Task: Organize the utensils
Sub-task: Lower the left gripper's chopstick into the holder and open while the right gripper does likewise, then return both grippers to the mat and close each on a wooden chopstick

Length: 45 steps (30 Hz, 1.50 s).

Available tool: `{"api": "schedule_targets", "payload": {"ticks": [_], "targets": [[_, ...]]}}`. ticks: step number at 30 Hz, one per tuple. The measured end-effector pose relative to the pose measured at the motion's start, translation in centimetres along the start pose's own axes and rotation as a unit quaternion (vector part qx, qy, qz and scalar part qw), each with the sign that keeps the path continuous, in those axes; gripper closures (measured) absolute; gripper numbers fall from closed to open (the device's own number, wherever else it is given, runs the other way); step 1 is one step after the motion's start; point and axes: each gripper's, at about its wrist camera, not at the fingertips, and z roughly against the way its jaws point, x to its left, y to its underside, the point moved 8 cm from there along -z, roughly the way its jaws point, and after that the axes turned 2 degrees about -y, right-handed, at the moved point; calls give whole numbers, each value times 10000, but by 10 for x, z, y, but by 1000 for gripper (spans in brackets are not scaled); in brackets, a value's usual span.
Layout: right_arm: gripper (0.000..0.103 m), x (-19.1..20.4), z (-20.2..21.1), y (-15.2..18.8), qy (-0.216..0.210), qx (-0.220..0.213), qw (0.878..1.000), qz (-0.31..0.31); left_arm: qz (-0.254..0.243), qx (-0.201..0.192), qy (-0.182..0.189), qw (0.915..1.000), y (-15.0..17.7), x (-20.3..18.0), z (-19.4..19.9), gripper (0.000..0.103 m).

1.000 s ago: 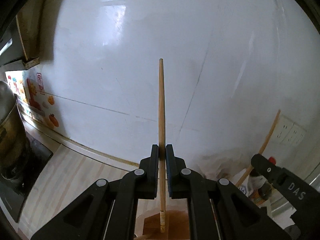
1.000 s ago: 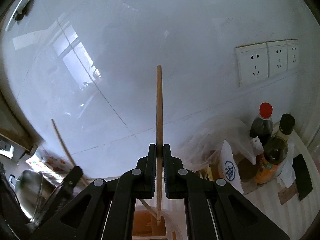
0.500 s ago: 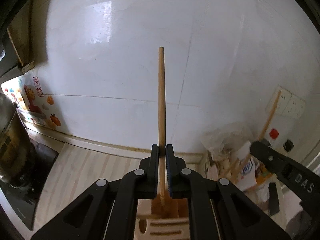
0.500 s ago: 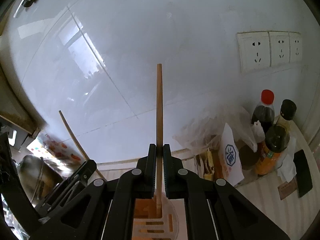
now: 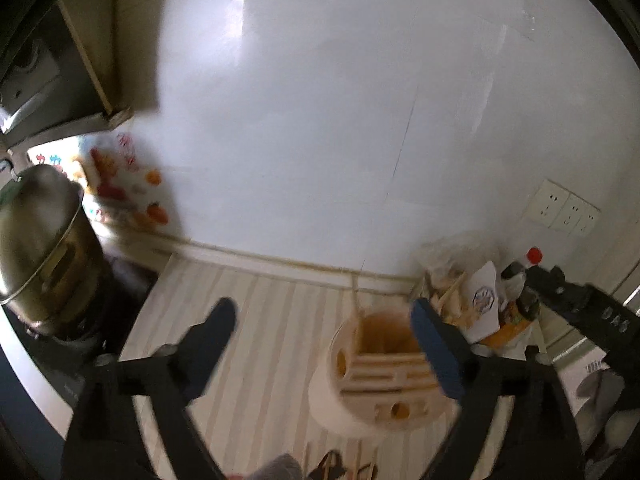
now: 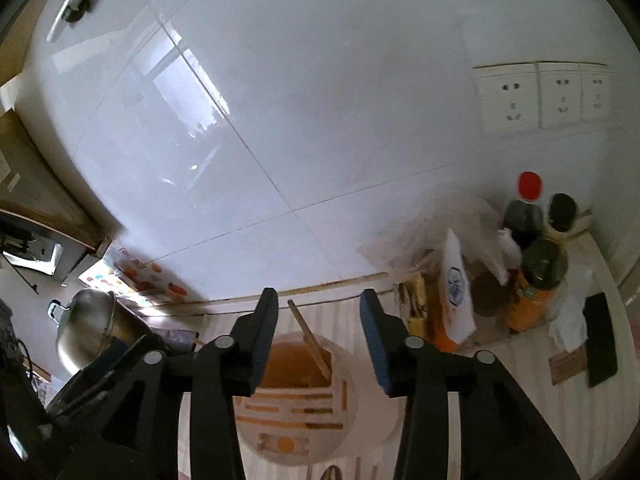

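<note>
Left claw: I had it spread wide, gripping nothing.
Right claw: likewise parted and empty.
Wooden chopstick: leaned in the round cream slotted utensil holder on the striped worktop, stored upright.

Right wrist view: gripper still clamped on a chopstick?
No, the right gripper has its jaws spread with nothing between them; a chopstick leans in the utensil holder below.
</note>
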Motion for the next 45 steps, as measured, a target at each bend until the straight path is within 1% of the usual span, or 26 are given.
{"api": "schedule_targets", "payload": {"ticks": [1, 4, 5, 8, 10, 12, 14, 18, 20, 23, 25, 26, 27, 29, 31, 32, 33, 34, 35, 36, 37, 39, 41, 43, 44, 45], "targets": [[50, -3, 6, 2, 41, 3, 10000, -38, -3, 15, -80, 10000, 5, 5, 2, 0], [45, -12, 20, 12, 127, 35, 9998, -167, -66, 39, -329, 9994, 21, 16, 5, 0], [44, -15, 23, 16, 170, 51, 9996, -211, -70, 60, -357, 9993, 26, 19, 4, 0], [35, -22, 33, 29, 228, 60, 9993, -301, -21, 222, -429, 9988, 46, 28, -1, 0], [29, -29, 38, 42, 256, 68, 9991, -330, -58, 373, -515, 9980, 62, 32, -7, 0], [26, -37, 41, 55, 325, 71, 9988, -358, -86, 606, -519, 9968, 84, 35, -15, 0], [26, -47, 42, 69, 471, 110, 9981, -379, -108, 813, -564, 9950, 105, 38, -24, 0], [26, -74, 39, 103, 792, 361, 9952, -438, -218, 1370, -711, 9878, 157, 41, -49, 0], [26, -92, 34, 122, 935, 590, 9923, -556, -272, 1632, -753, 9833, 181, 42, -61, 0], [26, -119, 25, 153, 1144, 969, 9857, -769, -388, 2113, -767, 9736, 221, 40, -80, 1], [26, -136, 19, 174, 1243, 1217, 9806, -904, -435, 2477, -690, 9654, 249, 38, -94, 3], [27, -142, 17, 183, 1280, 1315, 9784, -952, -454, 2608, -626, 9623, 259, 36, -99, 7], [30, -147, 15, 192, 1317, 1404, 9763, -990, -461, 2789, -555, 9576, 273, 34, -104, 10], [36, -162, 10, 213, 1423, 1677, 9694, -1091, -531, 3047, -488, 9497, 294, 31, -113, 27], [43, -174, 5, 231, 1512, 1891, 9635, -1141, -588, 3266, -438, 9423, 311, 28, -120, 37], [45, -179, 3, 240, 1569, 1993, 9604, -1151, -601, 3310, -421, 9408, 316, 27, -121, 44], [47, -185, 0, 251, 1615, 2122, 9567, -1166, -619, 3355, -419, 9391, 321, 26, -123, 48], [52, -188, -3, 257, 1640, 2190, 9546, -1180, -646, 3393, -436, 9375, 325, 25, -125, 55], [54, -191, -5, 264, 1668, 2265, 9522, -1193, -665, 3412, -453, 9365, 328, 25, -127, 62], [61, -194, -8, 271, 1677, 2334, 9504, -1186, -692, 3435, -472, 9354, 331, 24, -128, 64], [64, -196, -10, 279, 1703, 2406, 9484, -1167, -704, 3385, -475, 9371, 330, 23, -128, 66], [66, -200, -13, 289, 1804, 2484, 9454, -1098, -776, 3352, -472, 9378, 331, 20, -128, 70], [68, -203, -16, 298, 1921, 2568, 9419, -1001, -797, 3335, -400, 9385, 330, 15, -128, 86], [70, -203, -17, 304, 2015, 2631, 9391, -907, -870, 3298, -482, 9388, 329, 14, -128, 96], [73, -203, -17, 307, 2078, 2656, 9378, -826, -895, 3283, -514, 9389, 328, 13, -129, 97], [81, -202, -18, 310, 2143, 2667, 9368, -726, -893, 3277, -516, 9391, 329, 12, -129, 97]]}}
